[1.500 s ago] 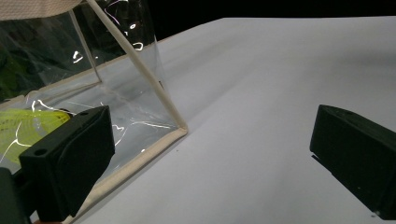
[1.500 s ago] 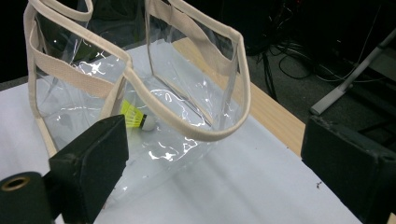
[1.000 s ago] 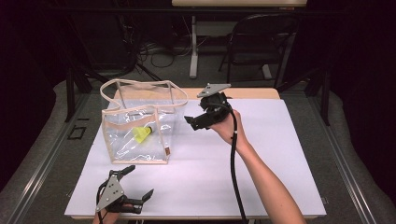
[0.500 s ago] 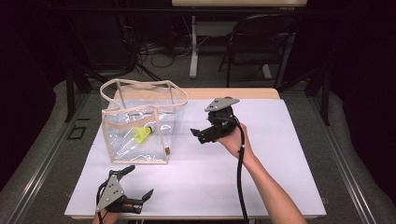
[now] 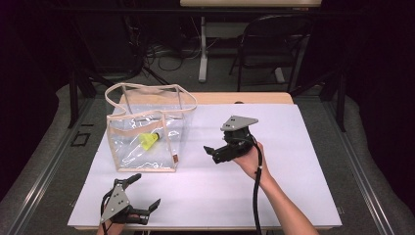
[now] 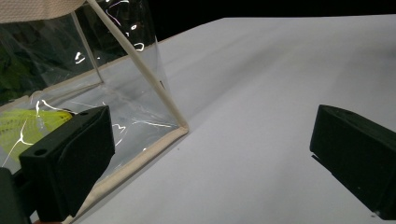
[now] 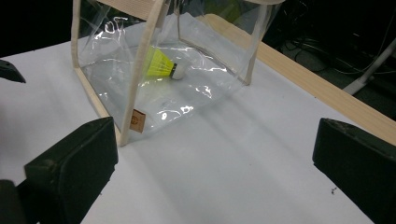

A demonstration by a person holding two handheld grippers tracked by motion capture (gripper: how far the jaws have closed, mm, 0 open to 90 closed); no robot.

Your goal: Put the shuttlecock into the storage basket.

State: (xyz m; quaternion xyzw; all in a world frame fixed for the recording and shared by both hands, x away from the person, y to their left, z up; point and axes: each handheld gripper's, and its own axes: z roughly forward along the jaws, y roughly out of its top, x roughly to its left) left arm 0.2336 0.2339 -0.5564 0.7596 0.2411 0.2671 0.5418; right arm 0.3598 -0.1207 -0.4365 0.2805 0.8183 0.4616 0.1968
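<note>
Above white table [image 5: 303, 147], right gripper [image 5: 211, 152] hovers, jaws apart.

Clear bag [image 5: 147, 132] stands upright at left-rear of the white counter [image 5: 303, 161], top open, beige handles [image 5: 151, 105] arching over the mouth (may narrow entry; hard to judge). Open surface lies between bag and right gripper [image 5: 211, 152]. Left gripper [image 5: 144, 196] sits just before the bag's front wall.
</note>
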